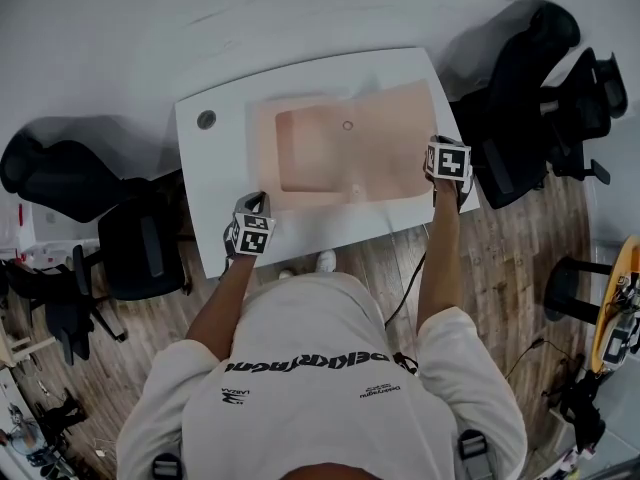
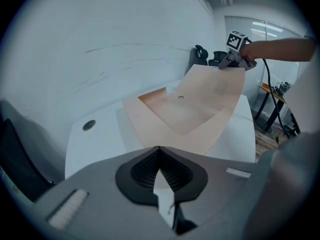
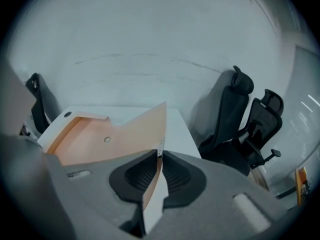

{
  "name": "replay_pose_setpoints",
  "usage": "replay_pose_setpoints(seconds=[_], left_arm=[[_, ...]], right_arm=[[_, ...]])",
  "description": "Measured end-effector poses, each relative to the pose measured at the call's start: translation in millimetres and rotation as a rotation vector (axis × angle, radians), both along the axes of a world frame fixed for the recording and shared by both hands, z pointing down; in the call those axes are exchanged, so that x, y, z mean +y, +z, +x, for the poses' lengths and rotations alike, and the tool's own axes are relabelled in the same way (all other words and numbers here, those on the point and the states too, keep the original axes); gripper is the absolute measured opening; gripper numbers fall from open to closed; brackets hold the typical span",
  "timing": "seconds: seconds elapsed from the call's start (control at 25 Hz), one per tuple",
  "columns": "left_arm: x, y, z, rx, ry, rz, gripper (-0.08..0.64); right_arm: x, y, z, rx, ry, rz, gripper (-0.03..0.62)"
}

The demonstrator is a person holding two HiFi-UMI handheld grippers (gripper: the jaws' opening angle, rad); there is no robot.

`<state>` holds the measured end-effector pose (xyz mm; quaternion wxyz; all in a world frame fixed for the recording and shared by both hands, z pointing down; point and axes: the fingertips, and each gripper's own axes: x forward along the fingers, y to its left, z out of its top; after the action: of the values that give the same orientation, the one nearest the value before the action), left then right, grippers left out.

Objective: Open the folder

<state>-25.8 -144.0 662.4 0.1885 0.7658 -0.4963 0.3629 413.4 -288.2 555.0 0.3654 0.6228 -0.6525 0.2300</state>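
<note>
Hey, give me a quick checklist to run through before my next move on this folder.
1. Hold of left gripper on folder, near left corner: ok, shut on it.
2. Hold of right gripper on cover, its corner: ok, shut on it.
3. Cover flat on table: not ok, right end raised and curved.
4. Folder's inside showing: ok.
5. Chairs apart from right gripper: ok.
</note>
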Motion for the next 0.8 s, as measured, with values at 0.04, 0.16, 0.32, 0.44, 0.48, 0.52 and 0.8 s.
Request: replay_pose_setpoints(seconds=[0.04, 0.16, 0.32, 0.44, 0.48, 0.52, 0.8], left_arm=[[-0.4, -0.3, -0.2, 0.012, -0.008, -0.002, -0.009], [0.2, -1.7, -1.9, 0.044, -0.038, -0.010, -0.009], [-1.0, -1.8, -3.4, 0.038, -0.036, -0.018, -0.009], [-2.1, 0.5, -3.1, 0.042, -0.045, -0.025, -0.009], [-3.4, 0.4, -2.5, 0.041, -0.044, -0.024, -0.009], [-4.5, 0.3, -2.0, 0.040, -0.043, -0.023, -0.009], [-4.8, -5.5, -2.4, 0.067, -0.051, -0.029, -0.009]], right_arm=[[-0.2, 0.1, 0.6, 0.000, -0.002, -0.002, 0.034], [1.0, -0.2, 0.6, -0.009, -0.009, -0.004, 0.037], [2.6, -8.2, -4.8, -0.094, -0.008, 0.016, 0.037], [4.0, -11.8, -7.7, -0.143, -0.019, 0.027, 0.037], [4.0, -12.6, -7.6, -0.167, -0.017, 0.033, 0.037], [4.3, -13.4, -7.2, -0.190, -0.014, 0.040, 0.038], [8.5, -27.7, -14.0, -0.252, -0.020, 0.087, 0.077]])
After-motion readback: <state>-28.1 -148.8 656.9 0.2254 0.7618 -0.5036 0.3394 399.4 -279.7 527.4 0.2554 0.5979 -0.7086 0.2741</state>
